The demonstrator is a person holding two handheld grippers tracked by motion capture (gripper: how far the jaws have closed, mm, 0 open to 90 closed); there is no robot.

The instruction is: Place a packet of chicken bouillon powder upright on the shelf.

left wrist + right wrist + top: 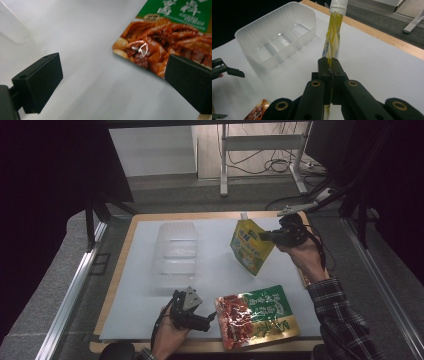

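Observation:
A yellow spouted pouch (251,245) with a white cap hangs above the white board, and my right gripper (265,236) is shut on its right edge. In the right gripper view the pouch (333,37) stands edge-on, pinched between the shut jaws, cap at the top. A red and green food packet (256,316) lies flat at the front of the board. My left gripper (212,317) is open just left of that packet. In the left gripper view the packet's corner (150,50) lies between and beyond the two spread pads (40,80), untouched.
A clear plastic tub (175,254) stands at the middle left of the board (210,280); it also appears as the tub (279,42) in the right gripper view. Beyond the table are a metal frame and cables on the floor. Dark drapes flank both sides.

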